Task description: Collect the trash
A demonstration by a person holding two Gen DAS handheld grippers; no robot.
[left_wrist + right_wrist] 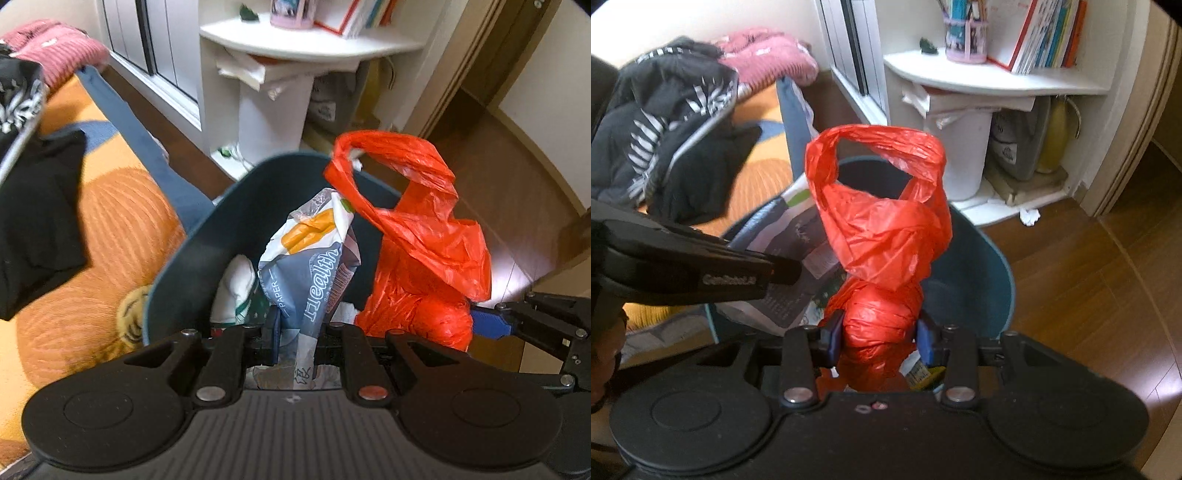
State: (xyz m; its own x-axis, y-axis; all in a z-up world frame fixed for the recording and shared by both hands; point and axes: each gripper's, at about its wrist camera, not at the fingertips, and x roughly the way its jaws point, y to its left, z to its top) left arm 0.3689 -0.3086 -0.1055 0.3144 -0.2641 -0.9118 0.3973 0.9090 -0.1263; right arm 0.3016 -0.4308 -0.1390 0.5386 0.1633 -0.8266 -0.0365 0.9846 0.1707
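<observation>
Bulging red bag (882,325) knotted, handles looped upward.

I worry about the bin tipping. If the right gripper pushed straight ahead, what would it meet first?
Probably the dark blue bin's far inner wall, beyond the red bag the right gripper already clamps; depth is unclear.

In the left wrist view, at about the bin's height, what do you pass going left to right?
Black garment → orange bedding → blue bin → paper wrapper held in the left gripper → red plastic bag → right gripper.
</observation>
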